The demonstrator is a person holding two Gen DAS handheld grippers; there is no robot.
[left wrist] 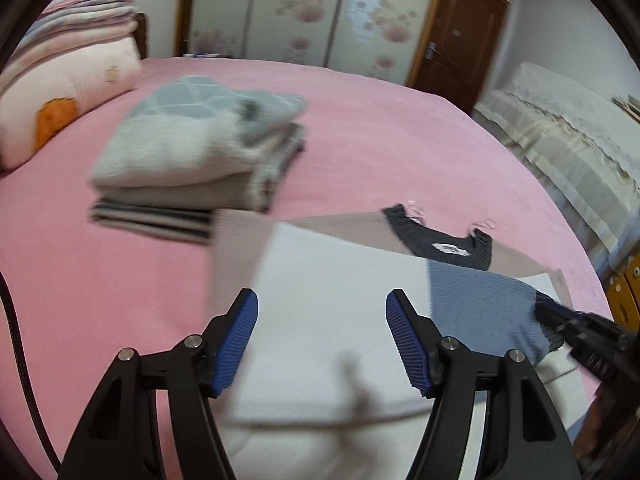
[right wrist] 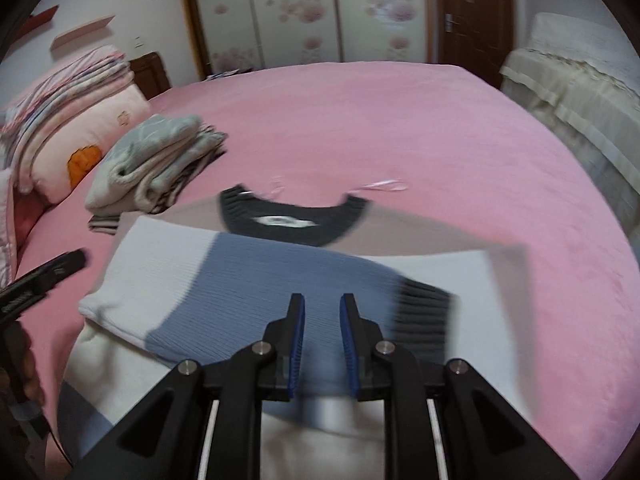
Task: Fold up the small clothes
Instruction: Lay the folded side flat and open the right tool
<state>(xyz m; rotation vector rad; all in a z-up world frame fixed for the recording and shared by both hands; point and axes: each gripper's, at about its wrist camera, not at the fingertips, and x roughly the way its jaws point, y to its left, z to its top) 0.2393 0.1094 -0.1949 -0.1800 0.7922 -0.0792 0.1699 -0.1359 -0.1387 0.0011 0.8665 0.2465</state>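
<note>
We hold both grippers above a sweater (right wrist: 280,280) on the pink bed (right wrist: 400,128). Our left gripper (left wrist: 322,312) has fingers wide apart, empty. Our right gripper (right wrist: 322,312) has fingers slightly apart, gripping nothing.

Before me on the pink bed lies the sweater (right wrist: 280,280), white, blue and beige with a dark collar, one sleeve folded across. At far left sits the folded pile (right wrist: 152,160).

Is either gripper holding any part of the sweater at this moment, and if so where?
Nothing is held. The left gripper stands open above the sweater, nothing between its pads. The right gripper has a narrow empty gap over the blue sleeve.
</note>
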